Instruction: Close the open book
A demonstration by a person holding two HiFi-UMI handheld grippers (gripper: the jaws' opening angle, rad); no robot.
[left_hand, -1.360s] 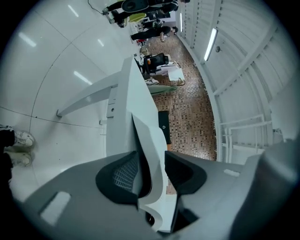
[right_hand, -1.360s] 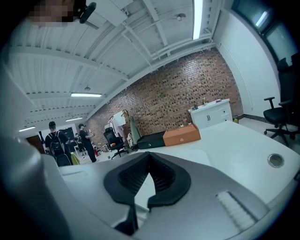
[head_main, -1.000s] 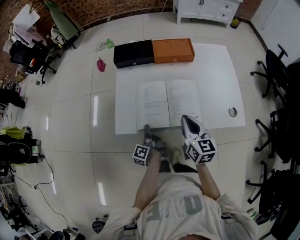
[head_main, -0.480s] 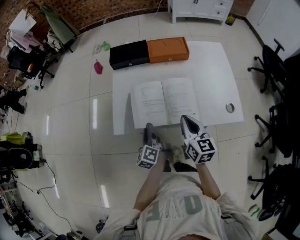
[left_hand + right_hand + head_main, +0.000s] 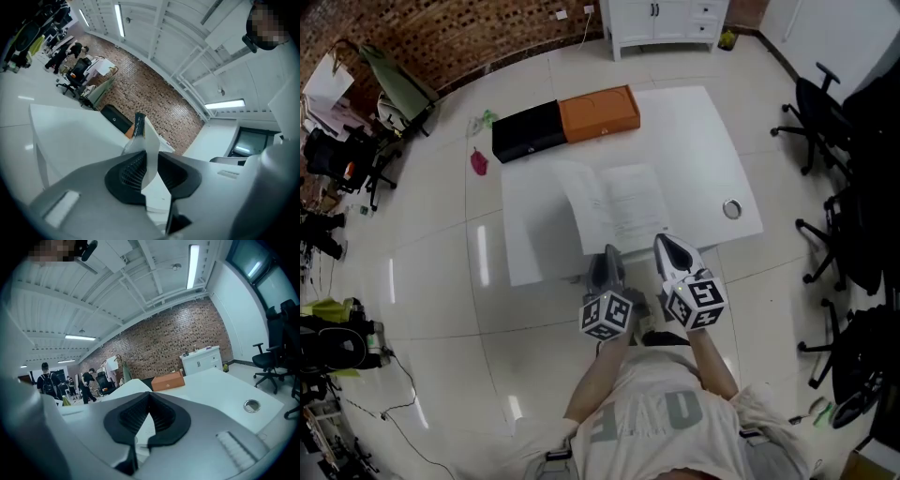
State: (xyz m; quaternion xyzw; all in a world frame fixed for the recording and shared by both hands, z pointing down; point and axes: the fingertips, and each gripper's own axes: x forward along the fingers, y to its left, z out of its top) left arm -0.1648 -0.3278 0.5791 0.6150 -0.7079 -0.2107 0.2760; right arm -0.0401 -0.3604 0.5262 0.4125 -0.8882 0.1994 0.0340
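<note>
The open book (image 5: 633, 208) lies on the white table (image 5: 703, 141), with its right page flat. Its left half (image 5: 579, 195) is raised off the table and leans over toward the right page. My left gripper (image 5: 605, 267) is at the book's near edge. In the left gripper view, my left gripper (image 5: 150, 153) has its jaws closing on the upright white leaf (image 5: 151, 136) that runs between its pads. My right gripper (image 5: 673, 251) hovers over the near right corner of the book. In the right gripper view, my right gripper (image 5: 149, 395) has its tips together and holds nothing.
An orange box (image 5: 600, 112) and a black box (image 5: 525, 133) lie side by side at the table's far edge. A metal ring (image 5: 731, 208) sits in the table near its right edge. Office chairs (image 5: 825, 122) stand at the right, and a white cabinet (image 5: 661, 19) beyond.
My left gripper has risen and rolled, lifting the book's left half from flat to standing and leaning rightward. My right gripper has shifted slightly and stays near the right page.
</note>
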